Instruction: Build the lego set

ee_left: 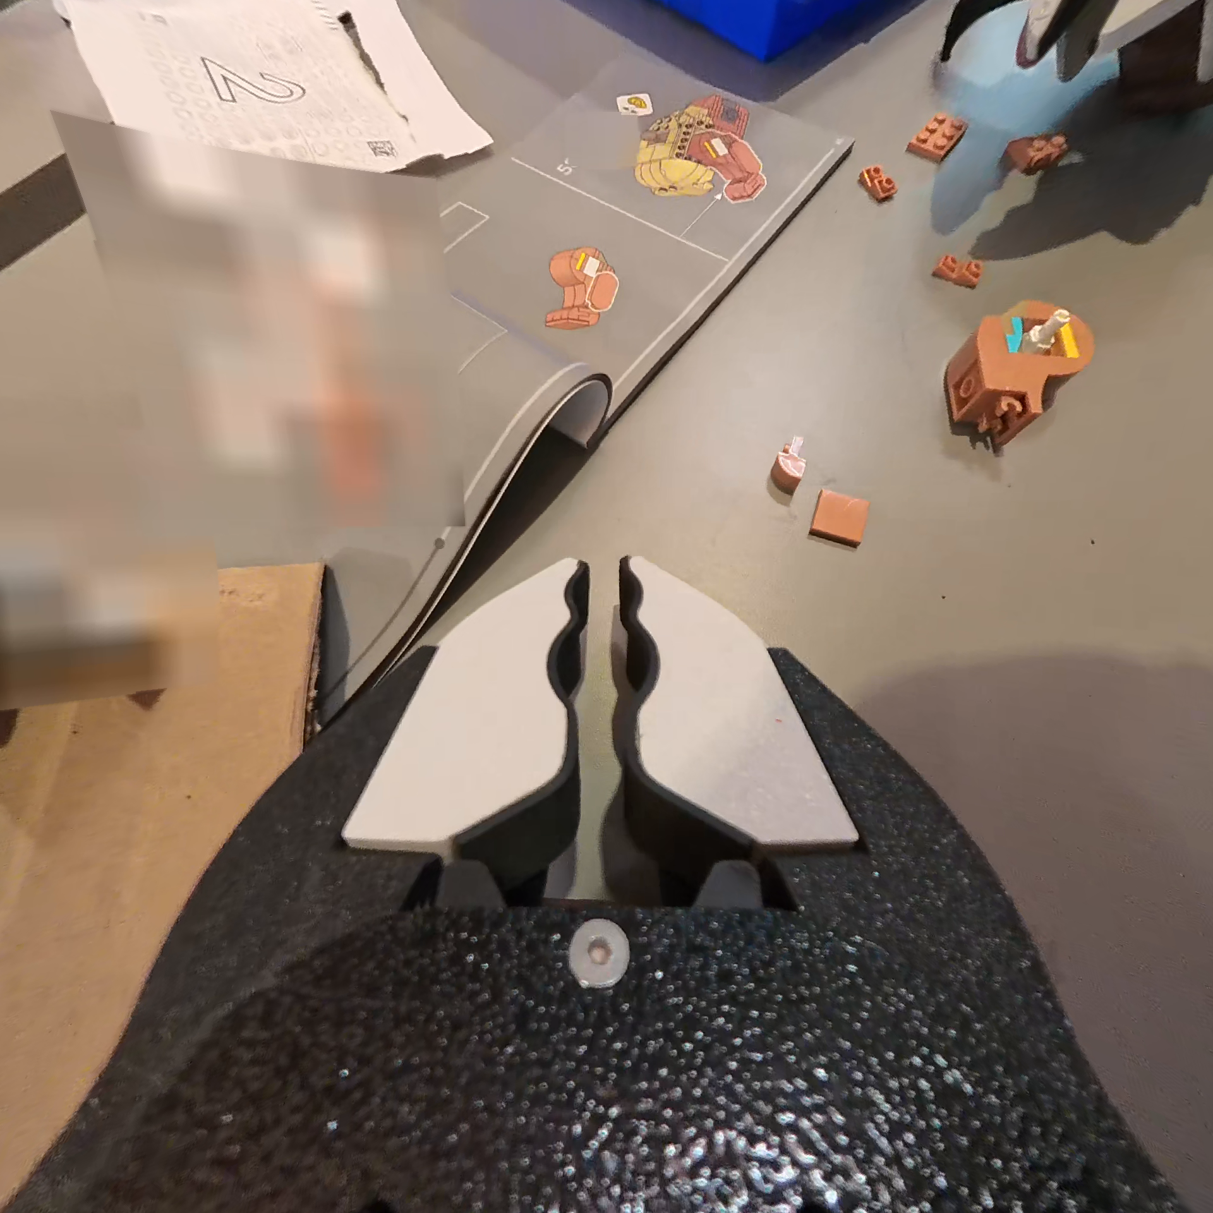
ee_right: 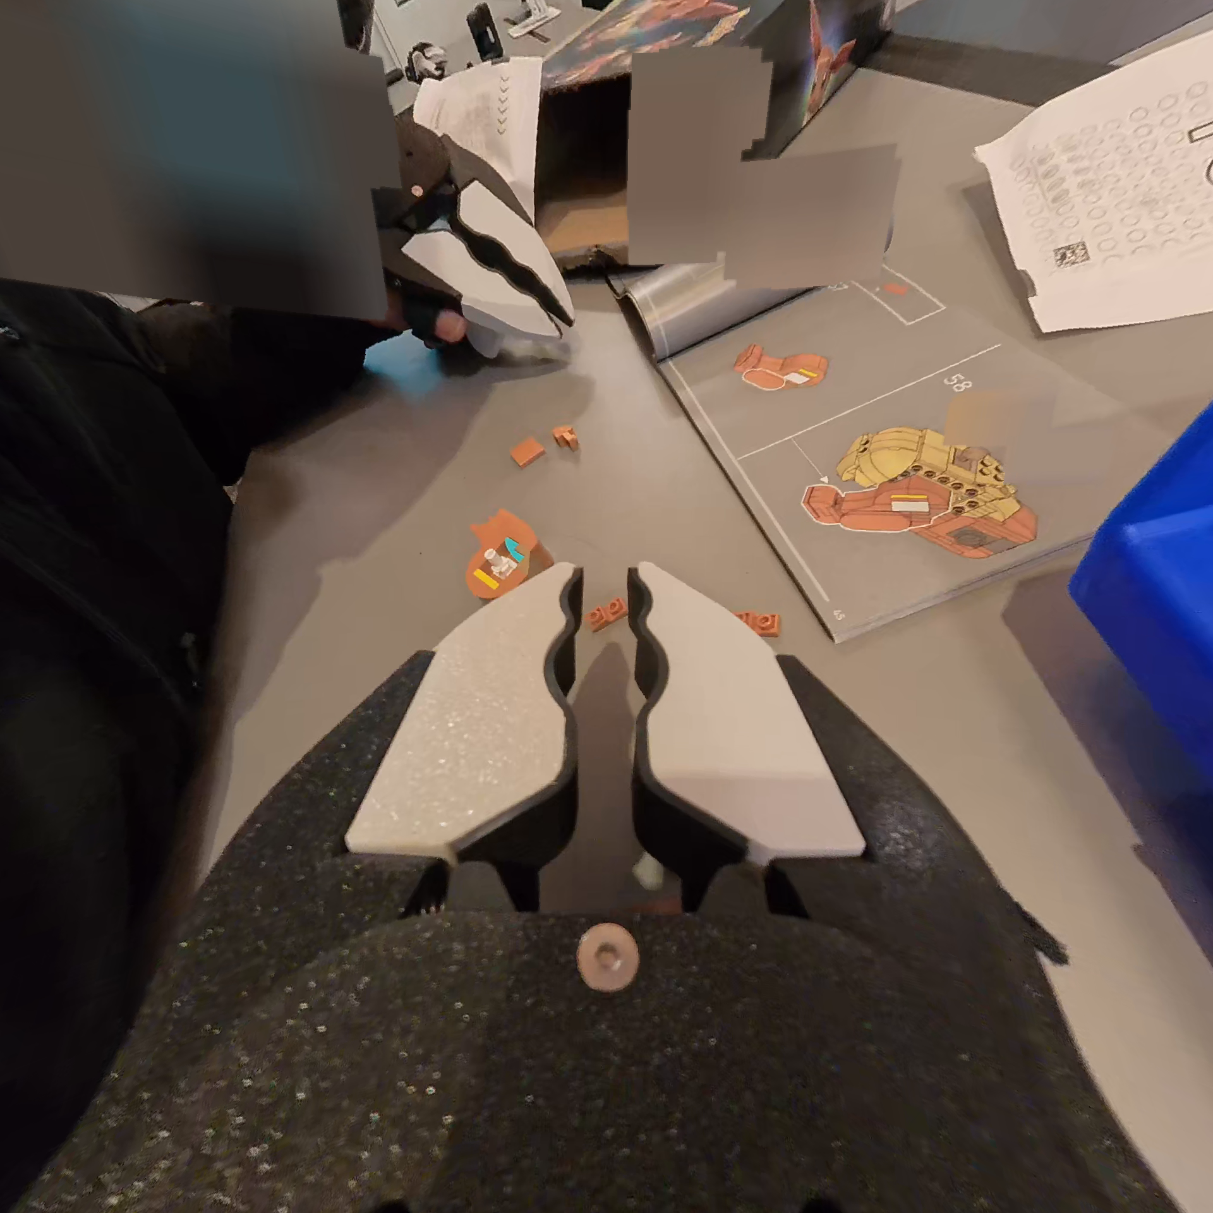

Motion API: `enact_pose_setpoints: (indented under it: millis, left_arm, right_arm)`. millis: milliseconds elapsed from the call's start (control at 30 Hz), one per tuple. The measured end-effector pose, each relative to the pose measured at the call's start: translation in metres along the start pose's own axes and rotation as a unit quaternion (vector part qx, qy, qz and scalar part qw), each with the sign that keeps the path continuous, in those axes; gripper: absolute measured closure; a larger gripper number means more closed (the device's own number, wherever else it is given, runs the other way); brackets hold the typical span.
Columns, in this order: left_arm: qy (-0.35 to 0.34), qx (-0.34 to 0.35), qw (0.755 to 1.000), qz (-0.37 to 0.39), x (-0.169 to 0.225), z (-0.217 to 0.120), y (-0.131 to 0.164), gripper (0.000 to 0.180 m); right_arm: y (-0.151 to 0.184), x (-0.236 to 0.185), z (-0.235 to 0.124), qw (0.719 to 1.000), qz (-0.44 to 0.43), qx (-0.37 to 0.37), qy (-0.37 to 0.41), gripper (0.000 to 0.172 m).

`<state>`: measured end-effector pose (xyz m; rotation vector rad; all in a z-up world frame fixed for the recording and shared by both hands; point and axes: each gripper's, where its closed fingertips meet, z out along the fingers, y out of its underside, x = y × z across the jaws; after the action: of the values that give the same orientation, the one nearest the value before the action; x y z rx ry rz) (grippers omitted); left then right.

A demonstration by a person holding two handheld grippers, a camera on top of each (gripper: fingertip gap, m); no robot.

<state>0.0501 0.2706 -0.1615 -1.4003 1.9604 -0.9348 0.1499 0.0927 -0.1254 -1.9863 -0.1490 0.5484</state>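
My left gripper [ee_left: 602,564] hovers over the bare grey table [ee_left: 853,656], its jaws a narrow slit apart with nothing between them. It also shows in the right wrist view [ee_right: 564,321], held in a gloved hand. Nearest to it lie a brown square tile [ee_left: 840,515] and a small rounded brown piece [ee_left: 789,463]. My right gripper [ee_right: 604,571] is open and empty above a small brown two-stud plate [ee_right: 607,615] that lies on the table, seen through the gap. A brown brick assembly [ee_right: 502,558] with a white peg stands just left of its left finger; it also shows in the left wrist view [ee_left: 1017,367].
An open instruction booklet [ee_right: 886,459] lies to the right, with a blue bin [ee_right: 1155,591] beyond it. More brown plates [ee_right: 761,620] [ee_left: 937,134] are scattered about. A torn white paper bag [ee_left: 262,79] and a cardboard box [ee_left: 131,787] lie on the left. About 20 centimetres separates my left fingertips from my right. The left gripper is farther from the small brown two-stud plate [ee_right: 607,615], some 20 centimetres, than the right, some 6 centimetres. Look for it in the left wrist view [ee_left: 959,268] too.
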Motion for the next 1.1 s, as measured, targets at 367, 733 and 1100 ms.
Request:
enact_pose_setpoints:
  millis: [367, 733, 1100]
  left_arm:
    - [-0.001, 0.007, 1.000, 0.026, 0.003, 0.001, -0.003, 0.172]
    - [-0.052, 0.002, 0.997, 0.055, -0.005, 0.013, -0.011, 0.172]
    - [-0.057, -0.010, 0.996, 0.066, -0.006, 0.017, -0.009, 0.172]
  right_arm:
    - [0.005, -0.014, -0.006, 0.998, -0.062, 0.002, 0.008, 0.159]
    - [0.011, -0.002, -0.060, 0.997, -0.014, 0.060, 0.035, 0.159]
    - [0.012, 0.001, -0.073, 0.996, 0.001, 0.077, 0.043, 0.160]
